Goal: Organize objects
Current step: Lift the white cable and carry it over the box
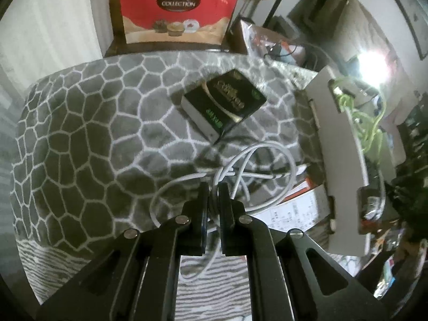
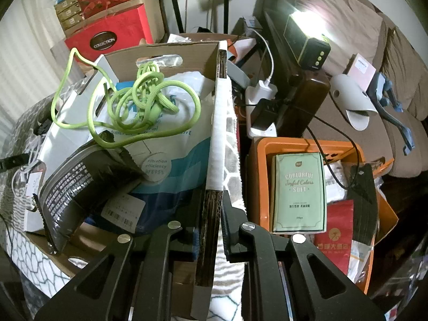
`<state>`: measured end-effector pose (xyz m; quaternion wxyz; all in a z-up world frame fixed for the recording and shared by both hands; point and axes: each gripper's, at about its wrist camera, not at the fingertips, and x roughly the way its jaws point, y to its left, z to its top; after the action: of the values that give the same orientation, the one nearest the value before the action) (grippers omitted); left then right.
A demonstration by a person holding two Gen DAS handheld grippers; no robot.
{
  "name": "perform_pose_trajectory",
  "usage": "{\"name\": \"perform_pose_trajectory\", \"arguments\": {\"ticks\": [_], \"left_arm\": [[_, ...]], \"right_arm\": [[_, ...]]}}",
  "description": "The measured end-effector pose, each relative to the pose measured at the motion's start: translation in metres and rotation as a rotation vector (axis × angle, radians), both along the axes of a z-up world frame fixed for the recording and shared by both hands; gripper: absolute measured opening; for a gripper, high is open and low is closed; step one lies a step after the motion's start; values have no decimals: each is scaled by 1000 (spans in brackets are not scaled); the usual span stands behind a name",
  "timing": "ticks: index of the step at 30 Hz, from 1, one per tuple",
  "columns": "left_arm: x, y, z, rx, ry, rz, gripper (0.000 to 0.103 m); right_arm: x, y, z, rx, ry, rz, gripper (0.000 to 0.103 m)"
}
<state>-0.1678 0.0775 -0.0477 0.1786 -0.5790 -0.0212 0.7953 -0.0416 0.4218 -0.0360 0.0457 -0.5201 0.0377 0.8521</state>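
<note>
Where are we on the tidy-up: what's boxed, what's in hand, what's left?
Done: green cord, mask pack and black pouch sit in the cardboard box. In hand: left gripper shut on the white cable; right gripper clamps the box wall. Left: the black book on the blanket.

A grey blanket (image 1: 80,133) with a white cell pattern carries a dark box (image 1: 227,101), a tangled white cable (image 1: 267,157) and a cardboard box (image 2: 160,53).

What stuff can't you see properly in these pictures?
- Left wrist view: the white cable runs under the left gripper, hiding its end.
- Right wrist view: the cardboard box bottom is hidden by the green cord and bags.
- Black box lettering: too blurred.
</note>
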Motion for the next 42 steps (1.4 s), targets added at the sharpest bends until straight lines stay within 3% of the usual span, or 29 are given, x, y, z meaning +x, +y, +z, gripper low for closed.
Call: {"name": "perform_pose_trajectory", "arguments": {"ticks": [10,29,37,39,42], "left_arm": [[11,17,71,110,91,-54,6],[23,108,178,240,226,-171,6],[20,144,168,281,216,-175,6],[18,151,156,301,224,-169,6],[11,160,132,349,173,-144,6]], "right_arm": [[0,-1,1,-1,0,0,12],[1,-2,1,0,0,0,12],[1,-3,1,-2,0,-1,12],[1,-3,1,0,-1,1,12],[1,-3,1,0,-1,0,12]]}}
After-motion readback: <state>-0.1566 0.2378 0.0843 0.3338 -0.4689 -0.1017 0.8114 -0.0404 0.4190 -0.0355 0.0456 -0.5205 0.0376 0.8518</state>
